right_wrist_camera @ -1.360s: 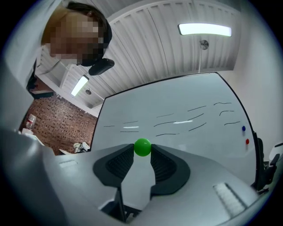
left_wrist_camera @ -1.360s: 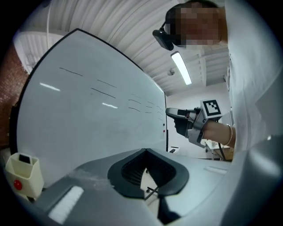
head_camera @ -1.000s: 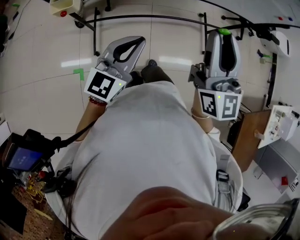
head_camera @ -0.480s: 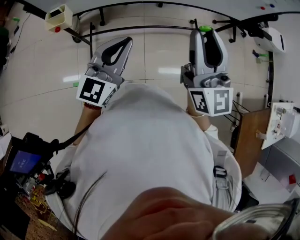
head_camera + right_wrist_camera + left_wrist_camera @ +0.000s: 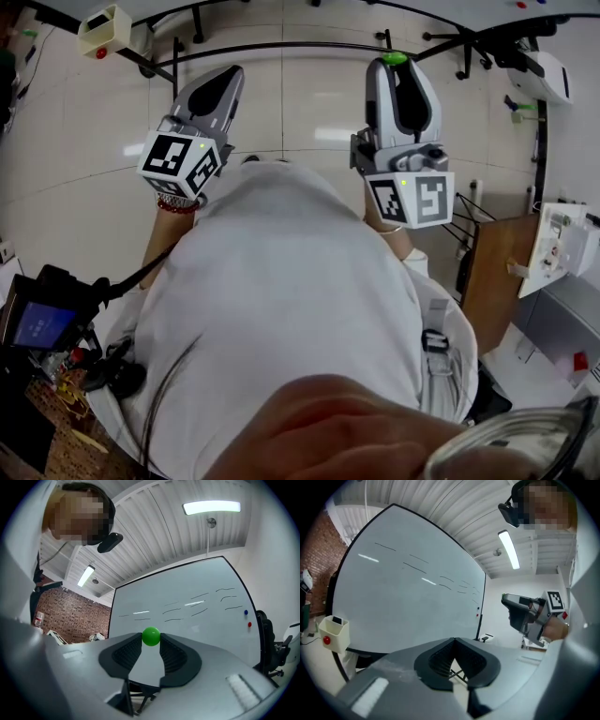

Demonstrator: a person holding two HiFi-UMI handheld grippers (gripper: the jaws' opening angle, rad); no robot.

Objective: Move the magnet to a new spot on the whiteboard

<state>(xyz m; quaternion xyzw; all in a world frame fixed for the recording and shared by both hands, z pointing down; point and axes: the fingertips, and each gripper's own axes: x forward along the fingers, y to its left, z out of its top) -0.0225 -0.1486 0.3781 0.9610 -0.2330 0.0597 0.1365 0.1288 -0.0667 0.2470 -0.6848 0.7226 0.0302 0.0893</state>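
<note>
A round green magnet (image 5: 151, 636) sits pinched between the tips of my right gripper (image 5: 151, 640), which is shut on it. In the head view the same magnet (image 5: 395, 58) shows at the far end of the right gripper (image 5: 396, 66), held out in front of the body. The whiteboard (image 5: 187, 606) stands ahead, with faint pen strokes, a blue magnet (image 5: 246, 612) and a red magnet (image 5: 249, 624) near its right edge. My left gripper (image 5: 453, 640) is shut with nothing in it, raised beside the right one and facing the whiteboard (image 5: 408, 602).
A cream box with a red button (image 5: 103, 28) hangs on the board's stand at the left. Black stand legs (image 5: 281, 42) cross the tiled floor. A wooden panel (image 5: 497, 272) and white equipment stand at the right, a small screen device (image 5: 42, 319) at the left.
Both grippers have risen and reached further forward from the body. The green magnet stays in the right gripper's tips.
</note>
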